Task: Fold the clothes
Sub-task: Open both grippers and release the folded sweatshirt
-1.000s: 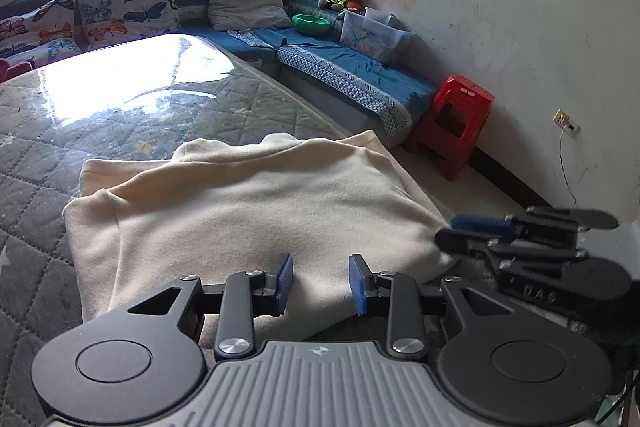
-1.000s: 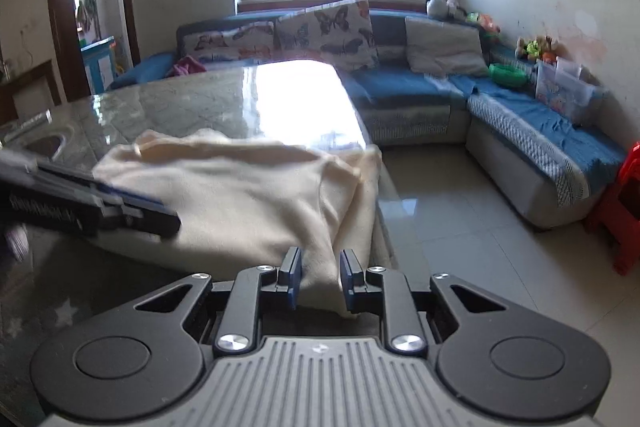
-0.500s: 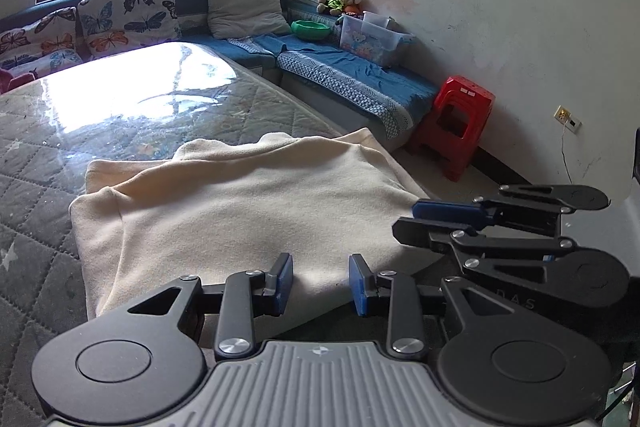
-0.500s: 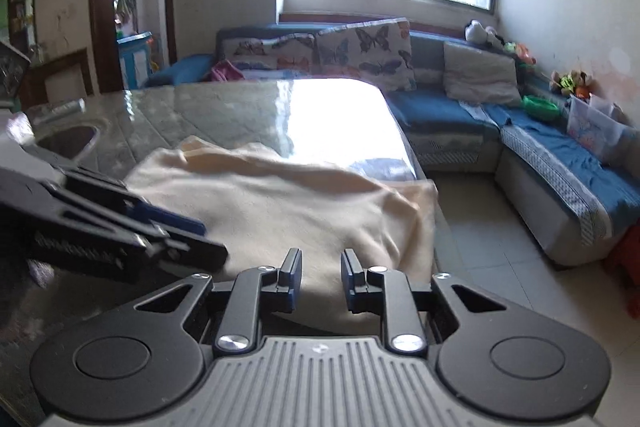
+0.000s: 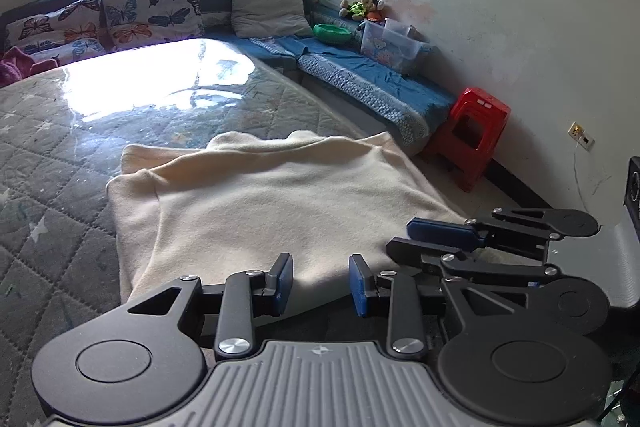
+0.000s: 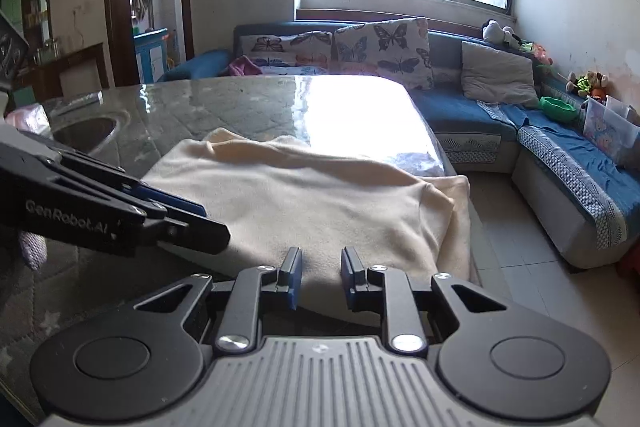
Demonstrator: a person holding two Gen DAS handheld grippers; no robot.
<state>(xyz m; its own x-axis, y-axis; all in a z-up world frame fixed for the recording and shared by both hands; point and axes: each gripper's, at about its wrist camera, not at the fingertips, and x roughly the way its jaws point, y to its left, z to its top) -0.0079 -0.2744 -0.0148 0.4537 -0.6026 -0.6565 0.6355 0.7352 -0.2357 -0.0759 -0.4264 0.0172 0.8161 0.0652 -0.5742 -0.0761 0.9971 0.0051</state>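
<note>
Both grippers have drawn back toward the near hem of the cream garment (image 5: pixel 260 203), lying partly folded on the quilted table (image 5: pixel 60 155). Left gripper (image 5: pixel 320 281) and right gripper (image 6: pixel 320 277) hover spread, empty, seemingly between folds.

Quilted table (image 5: pixel 60 163) beyond cream garment (image 5: pixel 260 203) free; sofa (image 6: pixel 560 187) well apart.
</note>
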